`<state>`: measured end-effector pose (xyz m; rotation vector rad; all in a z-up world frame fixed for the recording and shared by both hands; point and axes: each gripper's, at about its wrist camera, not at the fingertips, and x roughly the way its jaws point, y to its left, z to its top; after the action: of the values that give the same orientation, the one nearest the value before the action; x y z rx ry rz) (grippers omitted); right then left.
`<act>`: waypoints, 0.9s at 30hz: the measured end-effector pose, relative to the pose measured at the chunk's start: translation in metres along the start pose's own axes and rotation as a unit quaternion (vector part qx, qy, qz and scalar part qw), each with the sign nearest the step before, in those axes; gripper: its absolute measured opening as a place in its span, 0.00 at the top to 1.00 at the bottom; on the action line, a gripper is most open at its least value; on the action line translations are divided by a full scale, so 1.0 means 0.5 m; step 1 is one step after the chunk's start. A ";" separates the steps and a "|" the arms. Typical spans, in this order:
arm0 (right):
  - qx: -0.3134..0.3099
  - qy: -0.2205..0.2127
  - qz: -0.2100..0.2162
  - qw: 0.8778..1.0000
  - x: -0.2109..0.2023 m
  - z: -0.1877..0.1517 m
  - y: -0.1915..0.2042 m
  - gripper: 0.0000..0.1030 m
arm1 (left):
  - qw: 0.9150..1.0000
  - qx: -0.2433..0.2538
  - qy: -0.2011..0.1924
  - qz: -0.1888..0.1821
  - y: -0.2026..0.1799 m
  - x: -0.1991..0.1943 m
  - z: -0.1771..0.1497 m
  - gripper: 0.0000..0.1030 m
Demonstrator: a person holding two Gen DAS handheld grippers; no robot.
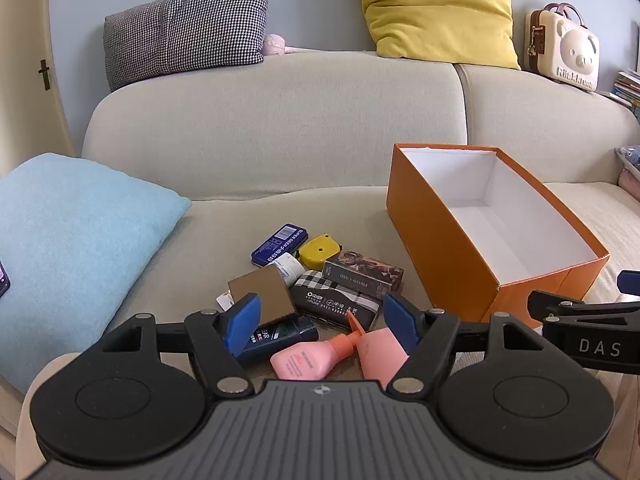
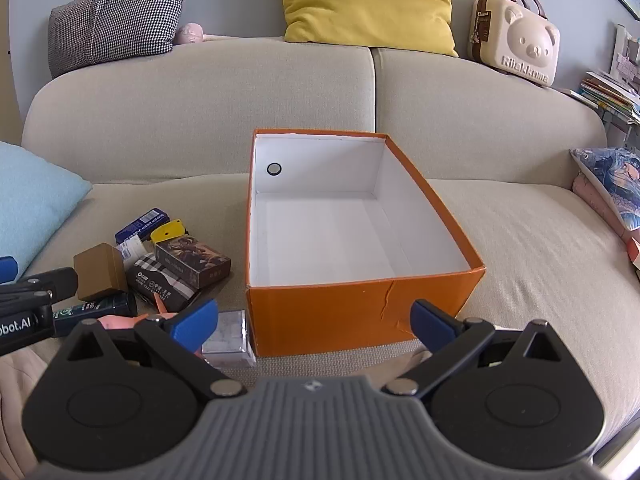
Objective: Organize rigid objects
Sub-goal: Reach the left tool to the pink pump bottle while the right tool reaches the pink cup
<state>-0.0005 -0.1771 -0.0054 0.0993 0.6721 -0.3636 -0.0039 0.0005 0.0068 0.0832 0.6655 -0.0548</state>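
A pile of small rigid objects lies on the beige sofa seat: a brown box [image 1: 262, 294], a blue tin [image 1: 280, 245], a yellow tape measure [image 1: 320, 253], a dark patterned box [image 1: 363, 275], a plaid-printed case [image 1: 336, 304], a dark deodorant stick [image 1: 276, 338] and a pink bottle [image 1: 308, 360]. An empty orange box [image 2: 360, 304] with a white inside stands to their right. My left gripper [image 1: 320, 320] is open and empty just above the pile. My right gripper [image 2: 314, 322] is open and empty in front of the orange box. A clear cube [image 2: 228, 340] sits by its left finger.
A light blue cushion [image 1: 68, 240] lies on the seat at left. A houndstooth cushion [image 1: 188, 28] and a yellow cushion [image 1: 436, 4] rest on the sofa back. A cream bear case [image 2: 516, 40] and books [image 2: 608, 92] stand at right.
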 end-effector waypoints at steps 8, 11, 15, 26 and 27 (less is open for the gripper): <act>0.000 0.001 0.000 1.000 0.002 0.000 0.000 0.01 | 1.000 -0.001 0.005 -0.005 0.001 0.002 -0.001 0.22; 0.001 0.003 0.000 1.000 0.003 -0.002 0.000 0.01 | 1.000 -0.002 0.010 -0.009 0.002 0.006 -0.003 0.25; 0.013 0.011 0.017 1.000 0.009 -0.006 -0.004 0.01 | 0.999 0.001 0.026 -0.029 0.005 0.014 -0.008 0.29; -0.016 0.067 0.102 0.992 0.069 -0.023 0.043 0.35 | 0.991 0.029 0.110 -0.067 0.015 0.070 -0.033 0.56; -0.023 0.077 0.112 0.990 0.078 -0.026 0.051 0.38 | 0.989 0.035 0.122 -0.069 0.015 0.078 -0.036 0.56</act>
<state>0.0292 -0.1621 -0.0407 0.1590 0.8120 -0.1247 0.0164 0.0088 -0.0310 0.1128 0.9146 -0.2048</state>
